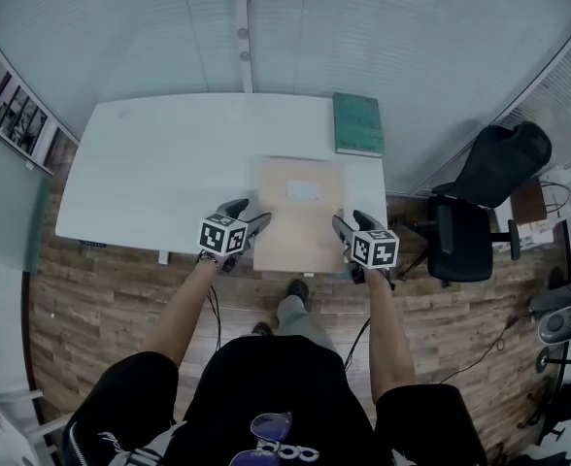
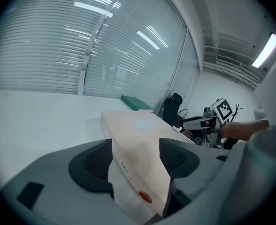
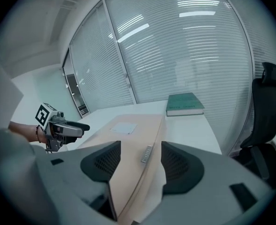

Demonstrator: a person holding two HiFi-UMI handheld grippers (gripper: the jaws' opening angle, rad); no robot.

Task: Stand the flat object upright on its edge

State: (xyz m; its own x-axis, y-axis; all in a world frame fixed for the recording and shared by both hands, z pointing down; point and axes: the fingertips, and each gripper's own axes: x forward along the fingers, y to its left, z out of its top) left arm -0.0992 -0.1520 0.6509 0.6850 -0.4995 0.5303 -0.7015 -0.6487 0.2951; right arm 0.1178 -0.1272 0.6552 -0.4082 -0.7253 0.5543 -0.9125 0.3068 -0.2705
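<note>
Forearms reach out from the black shirt, one gripper each. Left gripper (image 1: 251, 216) is closed on the near-left corner of the box (image 1: 300, 226), and right gripper (image 1: 352, 223) is clamped on its near-right corner. The box lies flat on the white table (image 1: 169, 163), its near end past the table edge, probably so the jaws can bite. Matched corner grips suit tipping it up on its far edge.

Count: one box, two grippers, one green book (image 1: 357, 122) far back, one office chair (image 1: 480, 212).
</note>
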